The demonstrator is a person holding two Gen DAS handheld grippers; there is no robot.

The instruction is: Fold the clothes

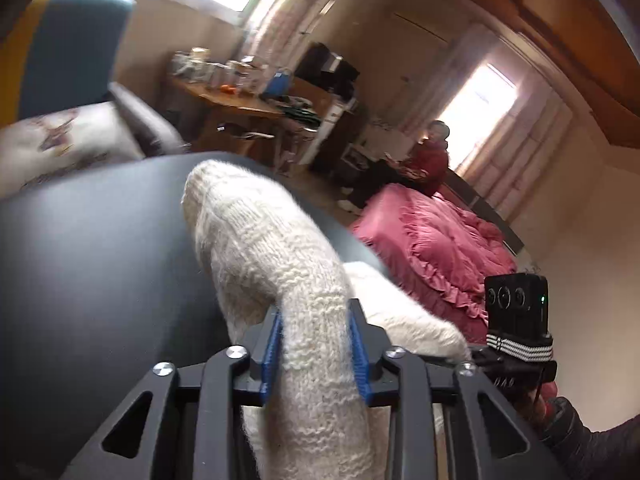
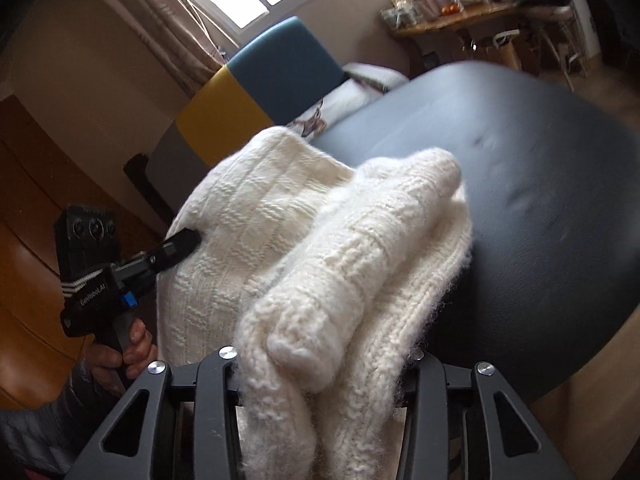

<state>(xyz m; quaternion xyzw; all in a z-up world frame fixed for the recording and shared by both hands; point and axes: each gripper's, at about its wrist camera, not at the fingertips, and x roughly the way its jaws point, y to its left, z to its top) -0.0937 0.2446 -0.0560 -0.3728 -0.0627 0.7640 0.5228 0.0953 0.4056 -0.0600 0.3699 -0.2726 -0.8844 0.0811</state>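
A white knitted sweater lies bunched on a dark round table. My left gripper is shut on a thick fold of it, with the blue pads pressed into the knit on both sides. In the right wrist view the sweater is piled in folds at the table's near-left edge. My right gripper holds a rolled wad of knit that hides its fingertips. The left gripper grips the sweater's left side. The right gripper meets the sweater's right end.
A blue and yellow chair and a printed cushion stand behind the table. A pink ruffled bedspread lies to the right, with a person in red sitting beyond it. A cluttered wooden desk is against the far wall.
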